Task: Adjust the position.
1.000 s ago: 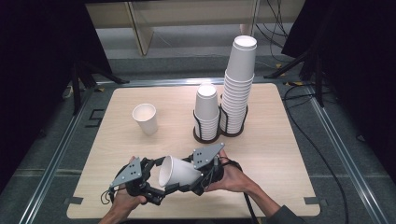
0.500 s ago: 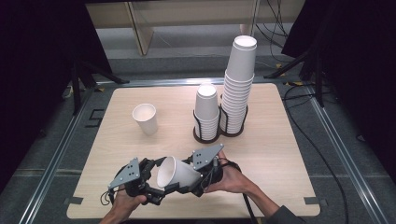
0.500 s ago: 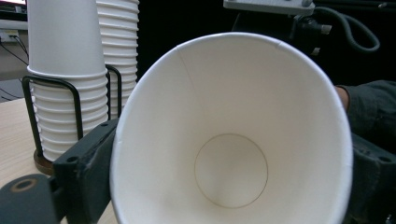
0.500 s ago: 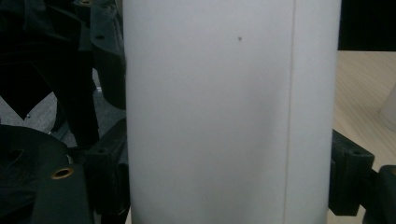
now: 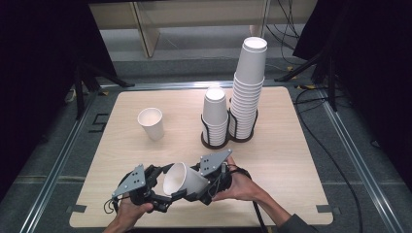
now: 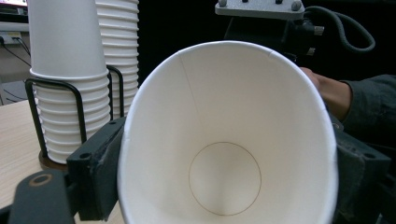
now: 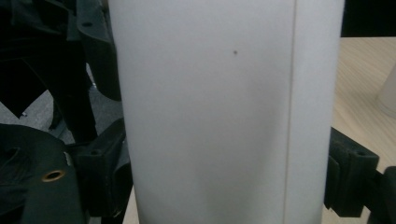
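Note:
A white paper cup (image 5: 182, 179) lies on its side in the air over the table's front edge, held between both grippers. My left gripper (image 5: 165, 188) faces the cup's open mouth (image 6: 224, 140). Its jaws have just been closing, and the pads (image 6: 95, 172) now press the rim from both sides into an oval. My right gripper (image 5: 206, 187) is shut on the cup's wall (image 7: 210, 116) near the base, with one black pad (image 7: 348, 172) on each side. A hand holds each gripper.
On the wooden table (image 5: 291, 160) a single paper cup (image 5: 151, 124) stands upright at the middle left. A short cup stack (image 5: 215, 114) and a tall cup stack (image 5: 248, 92) stand in a black wire holder (image 5: 228, 138) at the centre back.
The left gripper's jaws have drawn in onto the cup's rim. Both hands and the cup have stayed in the same place.

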Motion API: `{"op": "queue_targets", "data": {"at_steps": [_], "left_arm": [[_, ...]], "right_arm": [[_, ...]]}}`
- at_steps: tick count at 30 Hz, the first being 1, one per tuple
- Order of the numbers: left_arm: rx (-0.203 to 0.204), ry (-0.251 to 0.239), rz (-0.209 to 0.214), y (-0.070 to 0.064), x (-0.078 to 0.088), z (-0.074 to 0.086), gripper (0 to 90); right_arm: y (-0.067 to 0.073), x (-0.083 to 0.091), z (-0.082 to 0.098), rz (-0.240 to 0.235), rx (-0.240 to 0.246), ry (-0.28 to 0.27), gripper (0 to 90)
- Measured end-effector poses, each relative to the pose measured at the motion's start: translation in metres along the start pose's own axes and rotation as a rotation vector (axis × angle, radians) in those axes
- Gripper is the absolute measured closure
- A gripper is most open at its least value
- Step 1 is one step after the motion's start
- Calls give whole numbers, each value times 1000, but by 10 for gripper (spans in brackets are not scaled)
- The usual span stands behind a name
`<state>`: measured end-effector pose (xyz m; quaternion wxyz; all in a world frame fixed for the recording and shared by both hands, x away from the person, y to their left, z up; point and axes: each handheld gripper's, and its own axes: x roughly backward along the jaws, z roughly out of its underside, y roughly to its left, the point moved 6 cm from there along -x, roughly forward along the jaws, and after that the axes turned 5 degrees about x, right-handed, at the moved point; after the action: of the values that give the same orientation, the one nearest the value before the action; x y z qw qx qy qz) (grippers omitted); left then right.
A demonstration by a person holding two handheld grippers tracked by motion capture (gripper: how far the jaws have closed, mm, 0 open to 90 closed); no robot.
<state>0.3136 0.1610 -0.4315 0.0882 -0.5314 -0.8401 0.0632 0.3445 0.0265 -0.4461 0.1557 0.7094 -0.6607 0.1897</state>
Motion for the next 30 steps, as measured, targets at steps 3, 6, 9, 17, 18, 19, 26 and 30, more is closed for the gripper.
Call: {"op": "queue_targets", "data": {"at_steps": [3,6,9,17,18,19,26,30], "left_arm": [[0,0,-8,0,1,-2,138],[-5,7,-19,2,3,-4,139],[-10,12,-35,4,5,-6,140],[-16,63,-102,14,8,-5,140],[-21,68,-114,16,8,-5,140],[-25,77,-127,18,8,-4,140],[-75,141,-235,33,12,-3,139],[-76,185,-287,43,15,-4,139]], "right_arm": [[-1,1,2,10,-6,15,165],[-2,4,4,28,-7,29,159],[-4,10,5,47,-10,32,158],[-7,29,11,114,-15,42,158],[-7,31,12,120,-20,44,159],[-8,32,13,133,-20,47,159],[-10,40,22,166,-35,70,167],[-10,43,26,176,-42,72,172]]}}
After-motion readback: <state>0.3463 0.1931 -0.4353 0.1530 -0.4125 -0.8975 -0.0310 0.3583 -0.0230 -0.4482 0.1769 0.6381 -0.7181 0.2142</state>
